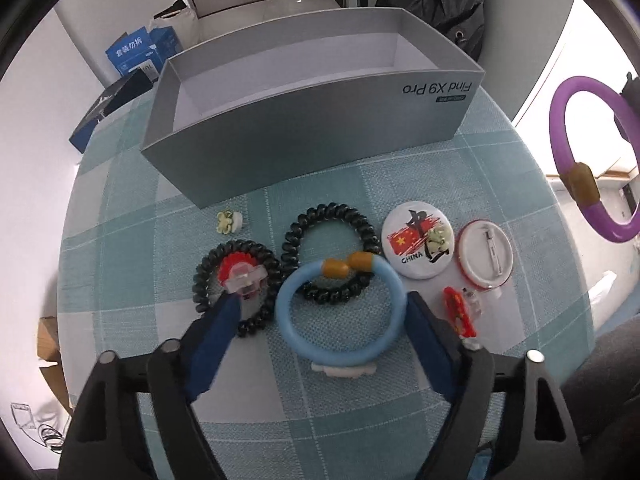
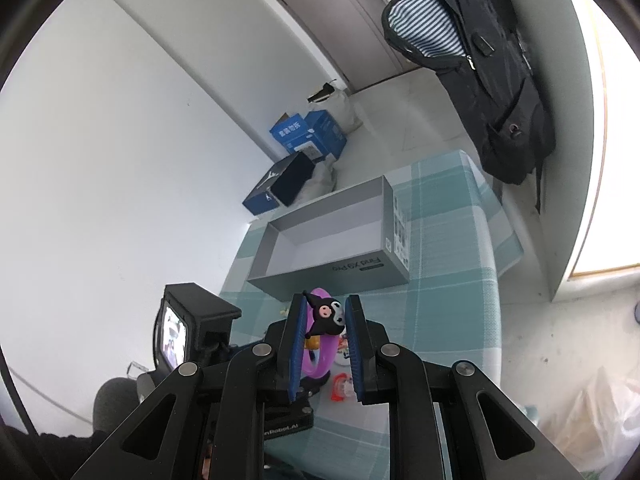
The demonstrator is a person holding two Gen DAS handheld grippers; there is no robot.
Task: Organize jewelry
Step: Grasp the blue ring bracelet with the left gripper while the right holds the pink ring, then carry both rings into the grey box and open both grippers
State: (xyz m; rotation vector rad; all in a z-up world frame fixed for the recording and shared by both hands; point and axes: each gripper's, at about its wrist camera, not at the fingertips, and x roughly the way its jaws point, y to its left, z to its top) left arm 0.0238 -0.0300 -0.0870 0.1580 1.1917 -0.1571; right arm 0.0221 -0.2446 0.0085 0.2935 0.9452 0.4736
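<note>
An open grey box (image 1: 304, 136) stands at the back of the checked table; it also shows in the right wrist view (image 2: 332, 240). In front lie two black coil hair ties (image 1: 330, 256), a blue bracelet (image 1: 340, 316), a red clip (image 1: 242, 276), two badges (image 1: 418, 240) and a small flower charm (image 1: 229, 222). My left gripper (image 1: 324, 304) is open, its fingers either side of the blue bracelet. My right gripper (image 2: 324, 312) is shut on a purple bracelet (image 2: 320, 344) with a black cartoon charm, held above the table; the bracelet also shows in the left wrist view (image 1: 592, 160).
A red ornament (image 1: 460, 312) lies at the right near my left gripper's finger. Blue cartons (image 2: 308, 136) and a dark shoebox (image 2: 280, 184) sit on the floor beyond the table. A dark jacket (image 2: 480, 60) hangs at the back right.
</note>
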